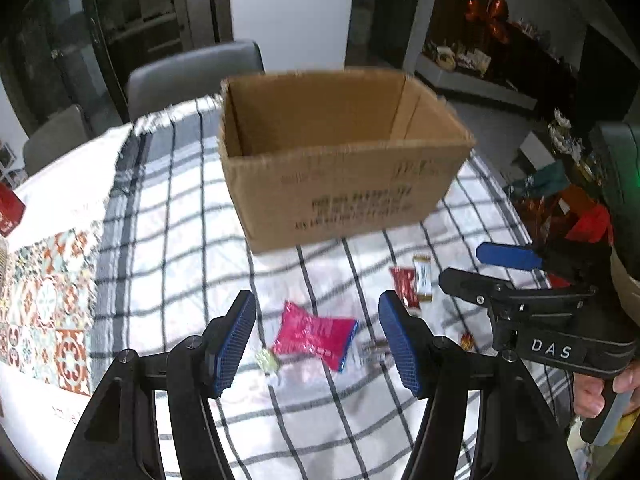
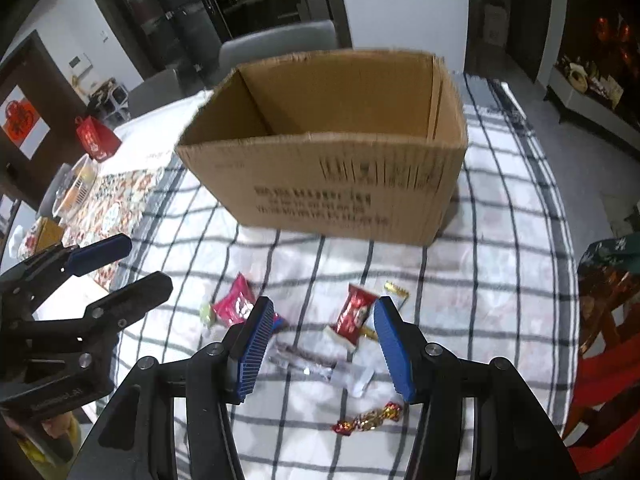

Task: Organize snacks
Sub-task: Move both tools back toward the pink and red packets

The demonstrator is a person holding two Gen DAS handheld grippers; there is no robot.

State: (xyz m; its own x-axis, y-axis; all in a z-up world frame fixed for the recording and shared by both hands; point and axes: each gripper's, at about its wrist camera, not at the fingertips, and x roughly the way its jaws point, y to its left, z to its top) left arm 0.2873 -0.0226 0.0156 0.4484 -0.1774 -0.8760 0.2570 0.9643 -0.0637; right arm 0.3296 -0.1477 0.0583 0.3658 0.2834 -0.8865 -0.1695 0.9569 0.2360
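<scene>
- On the checked cloth of the bench (image 1: 180, 240), an open cardboard box (image 1: 340, 168) stood at the far side.
- Left gripper (image 1: 318, 340) hung released above a pink snack packet (image 1: 314, 336).
- Right gripper (image 2: 324, 344) hung released above a red wrapped candy (image 2: 354, 314) and what looked like a clear wrapper (image 2: 320, 364); both were blurred.
- A gold-and-red sweet (image 2: 370, 418) lay nearer, apart.

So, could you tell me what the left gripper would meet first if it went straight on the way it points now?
Most likely the pink snack packet, lying on the checked cloth between the open fingers of the left gripper. Depth is uncertain.
</scene>
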